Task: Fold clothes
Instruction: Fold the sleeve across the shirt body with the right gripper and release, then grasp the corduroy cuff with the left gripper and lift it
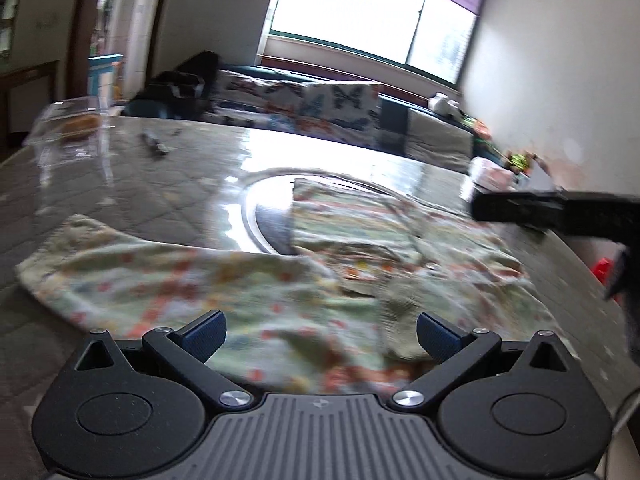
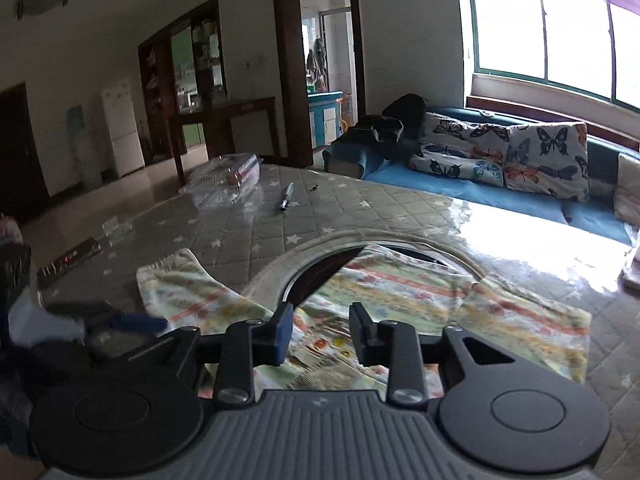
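Our left gripper [image 1: 320, 338], spread wide, hangs nearest the garment [image 1: 248, 280]; our right gripper [image 2: 320, 330], half-parted, probably pinches nothing.

Both cams sit low and close over the quilted table [image 1: 168, 200], each peeking out between its own fingers. Left one faces the window [image 1: 360, 12] and sofa [image 1: 320, 108], with the right gripper [image 1: 516, 204] poking in from its right edge. Right one looks more toward the doorway [image 2: 320, 60] (wider room view). Shared: the patterned garment [image 1: 248, 280] [image 2: 400, 292], round inset [image 2: 320, 248], plastic box [image 2: 228, 180].
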The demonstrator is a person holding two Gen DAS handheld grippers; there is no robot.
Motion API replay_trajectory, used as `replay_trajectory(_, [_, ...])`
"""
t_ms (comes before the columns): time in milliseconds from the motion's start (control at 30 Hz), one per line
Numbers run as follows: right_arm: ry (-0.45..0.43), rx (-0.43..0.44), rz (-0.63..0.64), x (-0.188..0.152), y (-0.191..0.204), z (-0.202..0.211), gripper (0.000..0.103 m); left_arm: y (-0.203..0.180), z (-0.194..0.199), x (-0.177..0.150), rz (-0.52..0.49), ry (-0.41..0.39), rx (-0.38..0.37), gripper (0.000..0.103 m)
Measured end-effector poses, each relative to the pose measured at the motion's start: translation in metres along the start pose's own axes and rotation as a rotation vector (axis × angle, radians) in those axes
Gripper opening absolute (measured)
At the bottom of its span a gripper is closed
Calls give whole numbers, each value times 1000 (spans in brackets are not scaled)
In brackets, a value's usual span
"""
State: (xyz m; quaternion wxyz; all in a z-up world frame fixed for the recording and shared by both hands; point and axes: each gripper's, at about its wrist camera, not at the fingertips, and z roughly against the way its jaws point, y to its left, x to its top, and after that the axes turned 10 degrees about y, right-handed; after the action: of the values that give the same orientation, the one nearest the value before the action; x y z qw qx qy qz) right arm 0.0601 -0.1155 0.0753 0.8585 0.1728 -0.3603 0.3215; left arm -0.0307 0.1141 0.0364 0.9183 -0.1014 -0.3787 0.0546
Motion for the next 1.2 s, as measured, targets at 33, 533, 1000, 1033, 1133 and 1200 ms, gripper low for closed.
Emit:
replay_trajectory(33, [14,-14,10,-2,-1,0,33,5,1,0,17,-7,19,103])
replay_trajectory(533, [269,-183,-125,-93,-78,-4,33,84,9,11,240,-50,227,95])
replay_trajectory(1000, [236,-167,-107,-71,-80,-26,44,128,2,21,376,-54,353,88])
replay_trajectory(1033, [231,-161,-103,-70,-78,-25,44,131,0,22,390,-50,355,83])
replay_trajectory(1133, [221,-157,-84,-68,-73,-22,45,137,-5,25,416,-50,366,76])
replay_trajectory(1200, [216,-153,-81,-66,-71,-20,45,139,-6,26,423,-51,372,71])
